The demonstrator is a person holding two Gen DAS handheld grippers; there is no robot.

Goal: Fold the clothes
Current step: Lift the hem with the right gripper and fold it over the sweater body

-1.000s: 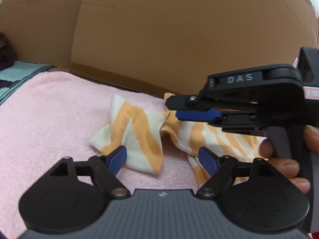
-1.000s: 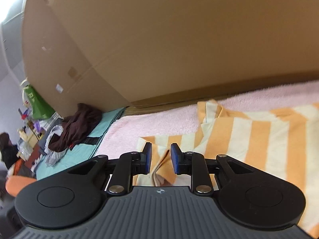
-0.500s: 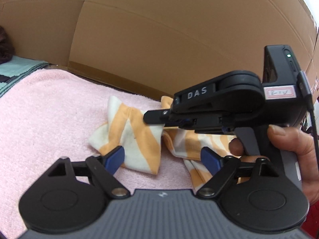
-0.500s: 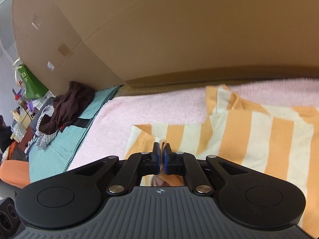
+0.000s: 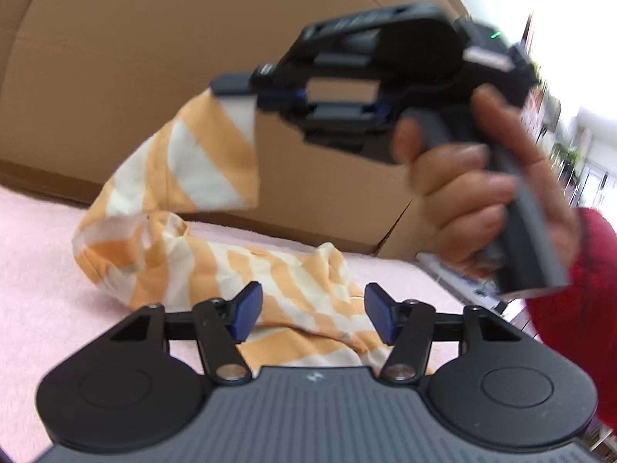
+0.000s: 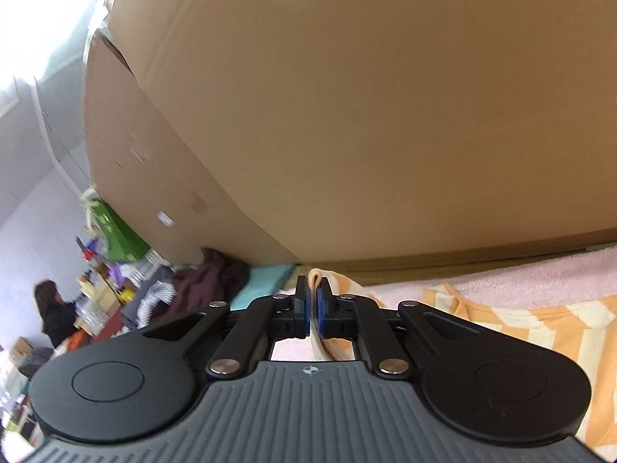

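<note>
Lifted since a second ago: right gripper (image 6: 312, 301), then low over the striped garment (image 5: 216, 270) with pads just closing, now raised high with a corner pinched and hanging below its tips. Pads pressed together on a thin fold of striped cloth, edge poking up between them in the right wrist view. Left gripper (image 5: 311, 310) unchanged in spread, pads wide apart, holding nothing, hovering low with the rest of the garment just ahead and under its tips.

Garment mostly crumpled on pink towel (image 5: 38, 289), one end pulled up into the air ahead and above left gripper, against cardboard wall (image 5: 115, 58). Hand (image 5: 482, 200) in red sleeve (image 5: 570, 301) gripping the right handle, blurred, mid-motion.

Step in hand, as judged: lifting one corner to open out or shake flat the piece ahead of a fold. Next move probably calls for left gripper to close on a matching corner or edge of the heap right in front of it, then both spreading apart to tension cloth. Risk: thin pinch slipping; layers bunched, wrong layer grabbed.
</note>
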